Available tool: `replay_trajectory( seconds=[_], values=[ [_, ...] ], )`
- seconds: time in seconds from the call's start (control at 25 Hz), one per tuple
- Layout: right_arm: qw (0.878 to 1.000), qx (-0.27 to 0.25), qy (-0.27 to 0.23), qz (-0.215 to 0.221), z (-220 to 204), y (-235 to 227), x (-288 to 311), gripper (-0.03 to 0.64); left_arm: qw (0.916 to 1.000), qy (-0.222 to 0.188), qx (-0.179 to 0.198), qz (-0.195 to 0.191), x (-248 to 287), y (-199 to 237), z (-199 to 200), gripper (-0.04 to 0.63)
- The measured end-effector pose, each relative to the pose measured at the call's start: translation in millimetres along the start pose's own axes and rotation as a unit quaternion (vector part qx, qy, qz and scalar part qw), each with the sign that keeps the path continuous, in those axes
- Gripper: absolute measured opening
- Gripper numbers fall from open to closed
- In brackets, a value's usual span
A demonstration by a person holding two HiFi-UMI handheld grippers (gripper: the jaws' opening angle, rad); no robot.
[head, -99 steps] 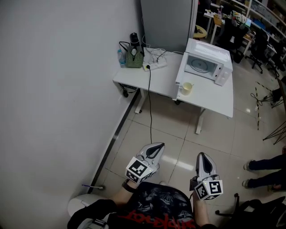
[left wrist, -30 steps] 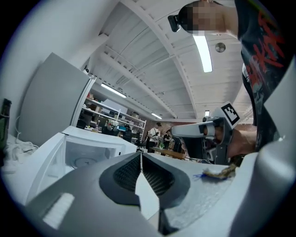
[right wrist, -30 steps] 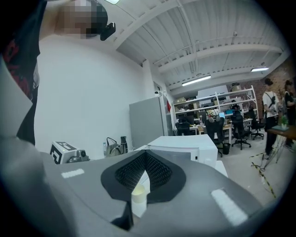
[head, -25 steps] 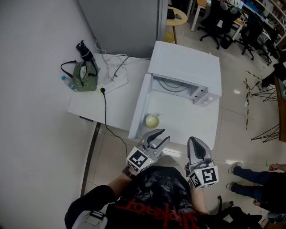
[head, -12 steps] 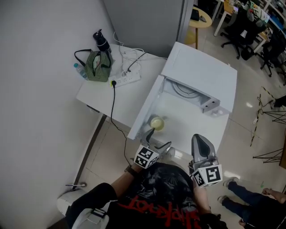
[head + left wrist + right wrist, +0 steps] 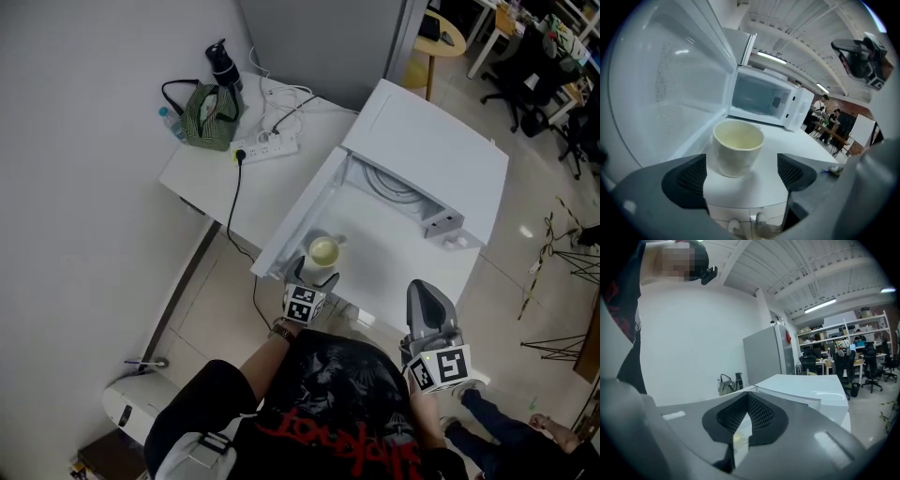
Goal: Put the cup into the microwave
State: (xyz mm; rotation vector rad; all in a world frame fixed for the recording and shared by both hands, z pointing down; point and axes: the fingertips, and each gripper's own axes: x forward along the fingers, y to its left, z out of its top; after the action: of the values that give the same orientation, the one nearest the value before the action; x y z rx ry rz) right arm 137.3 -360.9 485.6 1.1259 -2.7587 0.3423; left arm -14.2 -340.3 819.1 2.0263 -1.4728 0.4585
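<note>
One white worktop (image 6: pixel 239 183), bearing one white microwave (image 6: pixel 441 150), door (image 6: pixel 300 220) swung open. Two grippers: right gripper (image 6: pixel 422 291) pointing nearly level, jaws together, holding nothing; left gripper (image 6: pixel 741 164) tilted downward, jaws just opened wide, gripping nothing. One pale cup (image 6: pixel 323 251), upright on the worktop beside the door, just ahead of the left jaws, untouched.

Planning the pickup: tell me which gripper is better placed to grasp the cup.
Left. The left gripper, jaws just opened, frames the cup; the right gripper is shut, off to the side.
</note>
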Motion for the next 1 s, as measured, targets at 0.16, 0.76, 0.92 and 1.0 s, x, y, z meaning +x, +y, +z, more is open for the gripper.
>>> replay_trajectory(
  seconds=[0.16, 0.76, 0.92, 1.0],
  values=[
    [1.000, -0.002, 0.002, -0.013, 3.2, -10.6, -8.7, 0.002, 0.9998, 0.005, 0.016, 0.011, 21.5, 13.4, 2.7, 0.450],
    [0.996, 0.013, -0.001, -0.084, -7.6, -30.2, -30.0, 0.002, 0.9934, -0.012, 0.090, -0.070, 58.1, -12.6, 51.3, 0.448],
    [0.995, 0.018, -0.010, -0.100, -7.0, -31.6, -36.0, 0.002, 0.9895, -0.028, 0.108, -0.093, 48.3, -35.1, 79.4, 0.446],
    [0.994, 0.020, -0.021, -0.110, -3.3, -32.7, -40.9, 0.002, 0.9860, -0.037, 0.124, -0.105, 49.6, -46.9, 99.3, 0.448]
  ],
)
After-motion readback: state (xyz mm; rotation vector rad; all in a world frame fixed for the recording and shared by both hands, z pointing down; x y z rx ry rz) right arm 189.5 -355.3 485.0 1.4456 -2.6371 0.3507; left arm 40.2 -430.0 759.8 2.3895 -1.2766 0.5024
